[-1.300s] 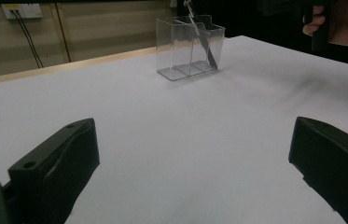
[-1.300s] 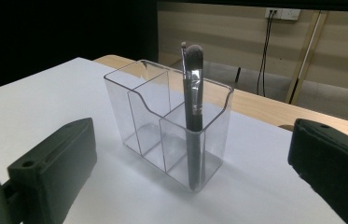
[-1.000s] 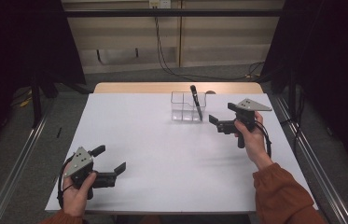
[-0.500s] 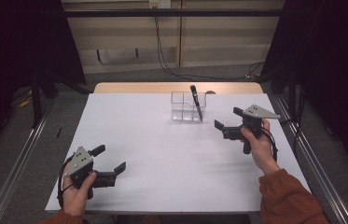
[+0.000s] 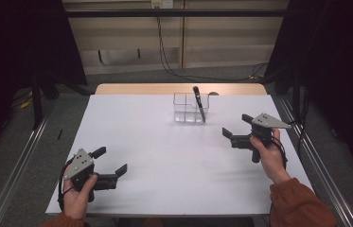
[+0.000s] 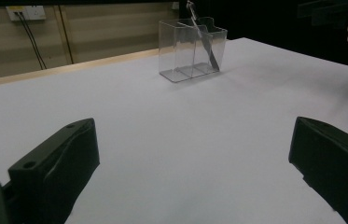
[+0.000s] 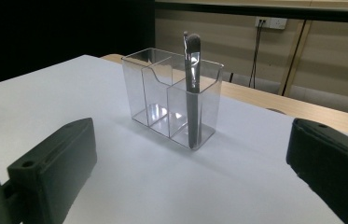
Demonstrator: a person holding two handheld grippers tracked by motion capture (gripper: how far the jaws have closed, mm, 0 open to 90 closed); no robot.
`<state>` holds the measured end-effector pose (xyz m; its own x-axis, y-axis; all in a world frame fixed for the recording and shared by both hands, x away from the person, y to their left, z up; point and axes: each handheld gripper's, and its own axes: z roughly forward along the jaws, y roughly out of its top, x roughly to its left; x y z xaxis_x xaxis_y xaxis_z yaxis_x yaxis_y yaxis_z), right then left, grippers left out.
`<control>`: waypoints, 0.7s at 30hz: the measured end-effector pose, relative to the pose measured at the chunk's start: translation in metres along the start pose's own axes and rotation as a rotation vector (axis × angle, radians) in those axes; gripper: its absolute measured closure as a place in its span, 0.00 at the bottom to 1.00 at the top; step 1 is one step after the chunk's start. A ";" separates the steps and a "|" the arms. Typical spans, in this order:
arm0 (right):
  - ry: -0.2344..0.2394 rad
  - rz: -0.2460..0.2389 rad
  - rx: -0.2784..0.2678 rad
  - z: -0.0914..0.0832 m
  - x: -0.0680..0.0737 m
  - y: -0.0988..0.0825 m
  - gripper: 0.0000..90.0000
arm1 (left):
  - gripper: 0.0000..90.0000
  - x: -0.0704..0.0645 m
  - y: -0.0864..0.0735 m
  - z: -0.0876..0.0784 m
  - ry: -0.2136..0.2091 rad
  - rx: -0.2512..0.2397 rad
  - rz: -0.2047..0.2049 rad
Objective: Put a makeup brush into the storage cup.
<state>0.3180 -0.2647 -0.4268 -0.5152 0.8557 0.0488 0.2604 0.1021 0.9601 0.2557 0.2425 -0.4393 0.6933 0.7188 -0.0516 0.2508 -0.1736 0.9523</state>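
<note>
The brush (image 5: 198, 103) stands tilted in the right-hand compartment of the clear organizer (image 5: 189, 108) at the worktop's (image 5: 164, 156) far edge. Your right gripper (image 5: 237, 130), jaws spread and empty, is nearer; the left gripper (image 5: 110, 161), also spread, sits well apart.

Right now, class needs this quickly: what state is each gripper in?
Left gripper: open, holding nothing, low over the table.
Right gripper: open, holding nothing, facing the clear organiser.

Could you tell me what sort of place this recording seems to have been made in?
Probably a lab or test room set up for recording, not a home: a bare white table framed by dark curtains, floor rails, and a wall socket with cables. Only a clear organiser holding a brush is on it.
</note>
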 end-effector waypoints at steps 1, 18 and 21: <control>0.003 0.002 -0.001 -0.002 0.001 0.000 0.01 | 0.02 0.000 0.000 0.000 0.000 0.002 0.002; 0.004 -0.006 0.005 -0.035 0.010 -0.016 0.01 | 0.02 -0.001 -0.001 -0.003 0.009 -0.005 -0.004; 0.001 -0.003 0.004 -0.040 0.010 -0.019 0.01 | 0.02 -0.001 -0.001 -0.003 0.009 -0.009 -0.004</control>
<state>0.2749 -0.2781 -0.4332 -0.5170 0.8547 0.0466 0.2622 0.1063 0.9591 0.2526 0.2442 -0.4391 0.6862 0.7255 -0.0532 0.2475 -0.1641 0.9549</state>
